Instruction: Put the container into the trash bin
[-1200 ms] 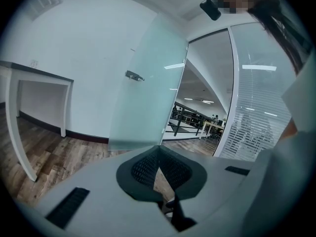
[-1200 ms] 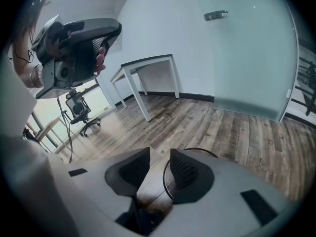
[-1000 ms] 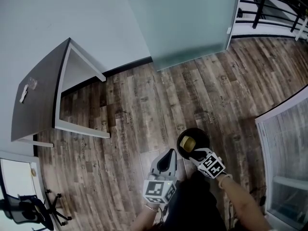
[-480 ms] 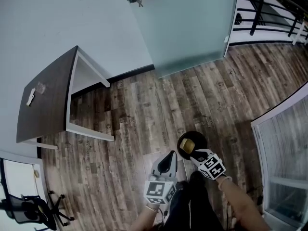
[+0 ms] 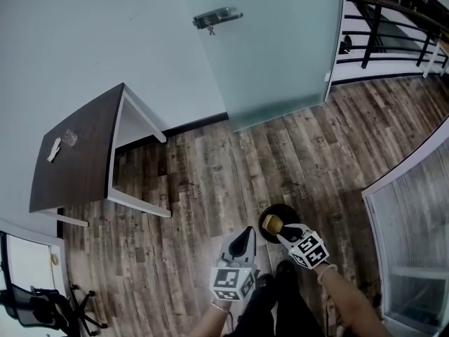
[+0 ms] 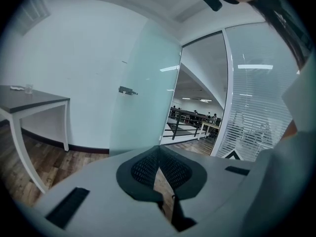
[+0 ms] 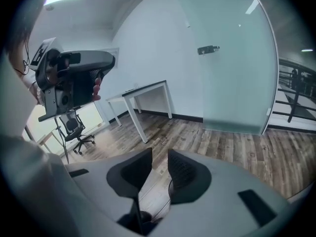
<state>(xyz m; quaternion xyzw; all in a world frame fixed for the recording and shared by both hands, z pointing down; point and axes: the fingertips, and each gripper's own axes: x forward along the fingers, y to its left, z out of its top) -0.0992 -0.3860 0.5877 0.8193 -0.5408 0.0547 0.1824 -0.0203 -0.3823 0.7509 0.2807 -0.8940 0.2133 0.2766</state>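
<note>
Office, desk (image 5: 77, 153), swivel chair (image 5: 43, 307), glass door (image 5: 273, 48)

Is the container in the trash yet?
Looks done: the yellowish container sits inside the black trash bin. In hand: nothing; the right tool is empty, its jaws closing, and the left tool is shut and empty. Nothing seems left.

Head view looks steeply down — both gripper views share the door (image 7: 232, 83).

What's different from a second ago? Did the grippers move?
The left gripper and right gripper both rose away from the trash bin. The right one's jaws are closing on nothing. The container stayed in the bin; the left gripper stayed shut.
</note>
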